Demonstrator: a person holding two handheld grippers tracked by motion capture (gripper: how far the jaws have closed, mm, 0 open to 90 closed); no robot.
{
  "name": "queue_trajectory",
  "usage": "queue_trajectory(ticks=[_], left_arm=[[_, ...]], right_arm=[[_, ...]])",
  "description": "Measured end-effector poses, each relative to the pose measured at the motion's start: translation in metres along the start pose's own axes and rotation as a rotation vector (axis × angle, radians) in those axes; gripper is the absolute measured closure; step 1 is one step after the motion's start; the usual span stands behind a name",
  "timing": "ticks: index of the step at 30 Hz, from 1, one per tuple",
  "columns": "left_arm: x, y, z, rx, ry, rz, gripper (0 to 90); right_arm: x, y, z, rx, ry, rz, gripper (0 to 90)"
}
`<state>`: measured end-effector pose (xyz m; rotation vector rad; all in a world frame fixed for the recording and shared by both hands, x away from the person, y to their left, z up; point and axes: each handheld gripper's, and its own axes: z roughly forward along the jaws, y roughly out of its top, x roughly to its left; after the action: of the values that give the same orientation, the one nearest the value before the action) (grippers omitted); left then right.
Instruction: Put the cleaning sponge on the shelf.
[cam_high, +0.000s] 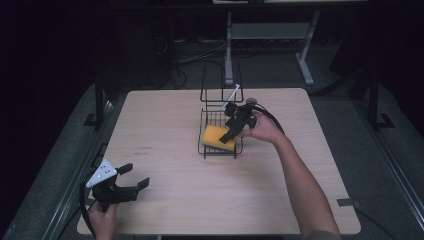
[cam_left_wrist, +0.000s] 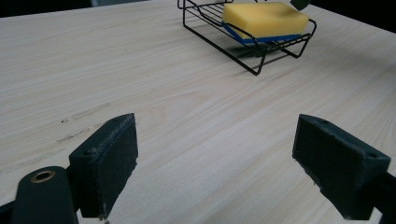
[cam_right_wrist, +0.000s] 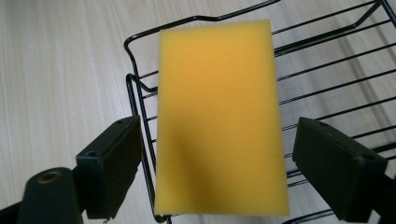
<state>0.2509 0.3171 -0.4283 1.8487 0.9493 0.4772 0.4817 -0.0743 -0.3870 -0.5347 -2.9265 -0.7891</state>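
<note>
Right gripper (cam_high: 231, 131): held over the wire rack at the middle of the table, slightly toward the far side; its jaws are spread apart, one on each side of the sponge, and in the right gripper view (cam_right_wrist: 217, 175) a gap is seen between each pad and the sponge's long edges, so nothing is clasped.
Sponge (cam_high: 218, 137): a yellow rectangular block, laid flat in the near part of the wire rack; a blue underside layer is seen in the left gripper view (cam_left_wrist: 264, 19); its near end reaches out to the rack's rim in the right gripper view (cam_right_wrist: 219, 116).
Wire rack (cam_high: 207, 118): a black wire basket with a tall upright back on its far side and a low tray on its near side; it is stood on the table, and the sponge is borne on its bars.
Left gripper (cam_high: 134, 176): held low at the near left corner of the table, well apart from the rack; its jaws are spread wide with only bare tabletop between them, as seen in the left gripper view (cam_left_wrist: 215, 161).
Table (cam_high: 165, 190): a pale wood-grain top, with faint dark marks left of the rack.
White stick (cam_high: 232, 93): a thin pale rod leaned against the rack's upright back; what it is cannot be told.
</note>
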Motion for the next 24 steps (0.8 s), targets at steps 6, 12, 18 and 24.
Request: queue_trajectory(ticks=[6, 12, 18, 24], left_arm=[[0.000, 0.000, 0.000, -0.002, 0.000, -0.001, 13.4], [0.000, 0.000, 0.001, 0.005, -0.003, 0.002, 13.4], [0.000, 0.000, 0.001, 0.003, -0.004, 0.002, 13.4], [-0.001, 0.000, 0.001, 0.001, -0.007, 0.002, 13.5]], right_arm=[[-0.001, -0.005, 0.000, -0.016, 0.010, 0.018, 15.6], [-0.004, -0.015, -0.004, -0.050, 0.010, 0.030, 15.5], [-0.006, -0.024, -0.016, -0.046, -0.002, 0.049, 15.5], [-0.004, -0.037, -0.026, -0.059, -0.014, 0.067, 15.5]])
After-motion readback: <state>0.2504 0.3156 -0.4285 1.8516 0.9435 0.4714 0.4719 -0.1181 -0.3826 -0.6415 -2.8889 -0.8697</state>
